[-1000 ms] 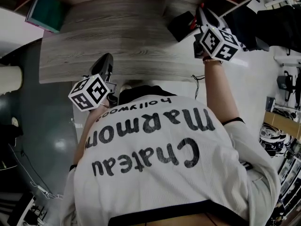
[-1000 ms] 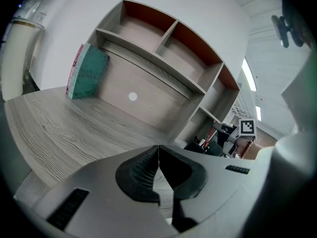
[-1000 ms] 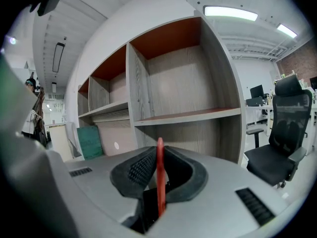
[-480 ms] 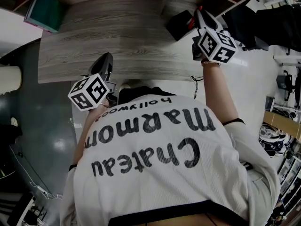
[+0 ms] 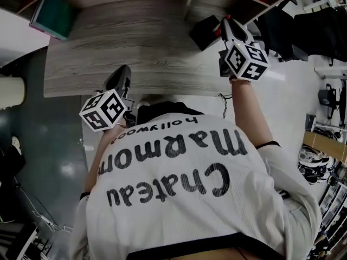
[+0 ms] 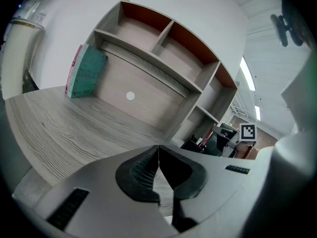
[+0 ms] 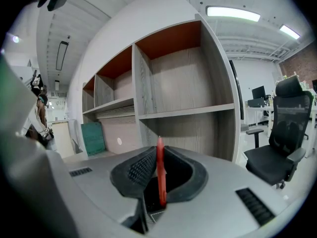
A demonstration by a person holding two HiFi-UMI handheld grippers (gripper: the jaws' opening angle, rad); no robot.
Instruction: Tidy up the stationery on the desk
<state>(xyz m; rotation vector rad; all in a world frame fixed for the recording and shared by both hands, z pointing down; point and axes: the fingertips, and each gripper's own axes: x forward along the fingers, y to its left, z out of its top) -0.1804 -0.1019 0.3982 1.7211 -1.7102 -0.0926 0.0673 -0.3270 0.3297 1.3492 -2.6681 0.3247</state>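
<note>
Between the right gripper's jaws stands a thin red pen, upright, pads clamped on it, tip poking above them toward the grey wooden shelf unit; left gripper's jaws are together on nothing over the grey wood-grain desk. Head view alone shows print: "Chateau Marmont hollywood" on the person's white shirt. Only the right gripper view shows the black mesh office chair.

desk middle open, teal book far left
</note>
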